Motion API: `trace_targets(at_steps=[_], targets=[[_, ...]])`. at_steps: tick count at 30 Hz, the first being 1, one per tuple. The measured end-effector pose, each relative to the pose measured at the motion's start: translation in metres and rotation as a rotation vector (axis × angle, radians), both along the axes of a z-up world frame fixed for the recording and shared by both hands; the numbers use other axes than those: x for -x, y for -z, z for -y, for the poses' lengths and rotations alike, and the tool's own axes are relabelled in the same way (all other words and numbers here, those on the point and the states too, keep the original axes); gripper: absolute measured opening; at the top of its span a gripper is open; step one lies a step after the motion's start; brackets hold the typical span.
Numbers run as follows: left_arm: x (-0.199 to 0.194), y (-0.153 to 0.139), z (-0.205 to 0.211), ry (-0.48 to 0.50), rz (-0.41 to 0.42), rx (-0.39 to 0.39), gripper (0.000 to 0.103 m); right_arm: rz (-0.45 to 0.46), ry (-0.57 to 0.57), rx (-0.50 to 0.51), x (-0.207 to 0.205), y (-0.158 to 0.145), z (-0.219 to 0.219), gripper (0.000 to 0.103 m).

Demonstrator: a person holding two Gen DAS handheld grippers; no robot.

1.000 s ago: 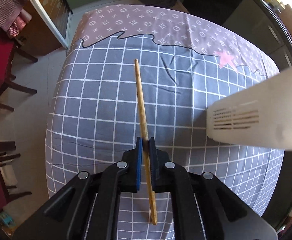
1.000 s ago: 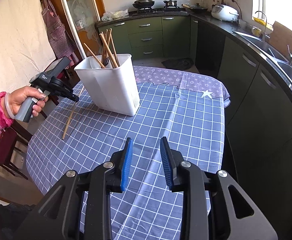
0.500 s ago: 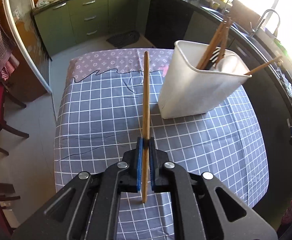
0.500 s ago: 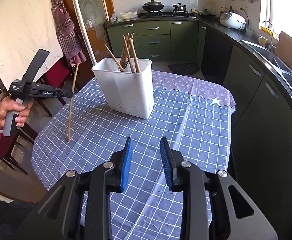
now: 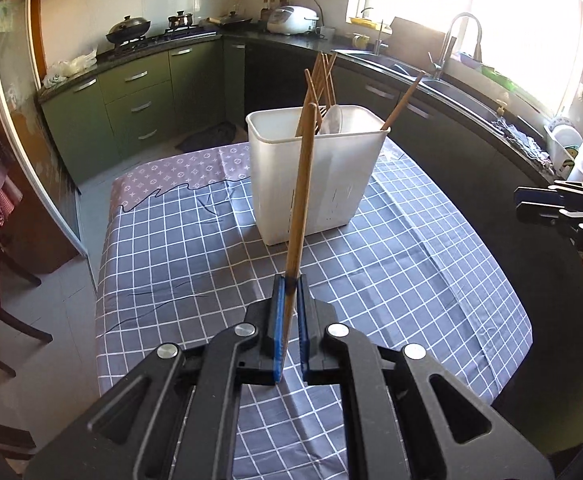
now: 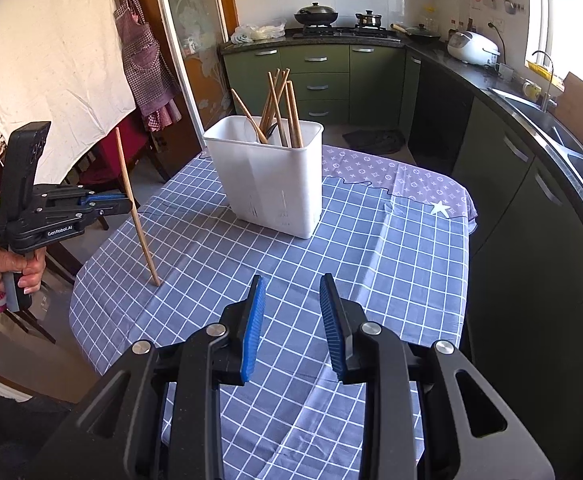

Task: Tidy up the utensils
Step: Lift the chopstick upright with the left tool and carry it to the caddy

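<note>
A: Left view — the left gripper (image 5: pixel 289 284) is clenched on the chopstick (image 5: pixel 301 192); the white bin (image 5: pixel 315 176) stands beyond the fingertips. Lift above its rim before releasing.

B: Right view — the right gripper (image 6: pixel 291 312) gapes, holding nothing, bin (image 6: pixel 267 184) ahead of it.

The left claw (image 6: pixel 129 202) grips an upright chopstick (image 6: pixel 136 210); the right claw (image 6: pixel 291 320) gapes above the tablecloth (image 6: pixel 371 264).

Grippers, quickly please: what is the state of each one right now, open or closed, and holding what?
Left gripper: closed on a wooden chopstick, held near upright beside the table.
Right gripper: open, holding nothing, above the checked tablecloth.
</note>
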State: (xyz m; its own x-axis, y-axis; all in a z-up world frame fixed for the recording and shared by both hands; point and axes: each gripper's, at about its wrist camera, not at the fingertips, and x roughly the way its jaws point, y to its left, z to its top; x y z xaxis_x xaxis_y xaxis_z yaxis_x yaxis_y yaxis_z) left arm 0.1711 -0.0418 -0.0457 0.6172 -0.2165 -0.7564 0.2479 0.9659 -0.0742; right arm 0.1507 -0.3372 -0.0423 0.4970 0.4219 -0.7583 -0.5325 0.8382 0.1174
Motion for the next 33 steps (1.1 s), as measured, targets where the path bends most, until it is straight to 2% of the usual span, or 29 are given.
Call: trace_targets(at_steps=[9, 22, 27, 33], targets=[[0.006, -0.003, 0.008, 0.026, 0.037, -0.016, 0.006, -0.004, 0.007, -0.004, 0.002, 0.002, 0.005, 0.029], [0.005, -0.015, 0.015, 0.051, 0.069, 0.003, 0.006, -0.010, 0.014, -0.010, 0.003, 0.005, 0.011, 0.029], [0.006, -0.026, 0.018, 0.060, 0.094, 0.004, 0.005, -0.010, 0.016, -0.011, 0.003, 0.006, 0.011, 0.029], [0.004, -0.053, 0.023, 0.068, 0.137, 0.005, 0.005, -0.008, 0.018, -0.013, 0.003, 0.005, 0.013, 0.029]])
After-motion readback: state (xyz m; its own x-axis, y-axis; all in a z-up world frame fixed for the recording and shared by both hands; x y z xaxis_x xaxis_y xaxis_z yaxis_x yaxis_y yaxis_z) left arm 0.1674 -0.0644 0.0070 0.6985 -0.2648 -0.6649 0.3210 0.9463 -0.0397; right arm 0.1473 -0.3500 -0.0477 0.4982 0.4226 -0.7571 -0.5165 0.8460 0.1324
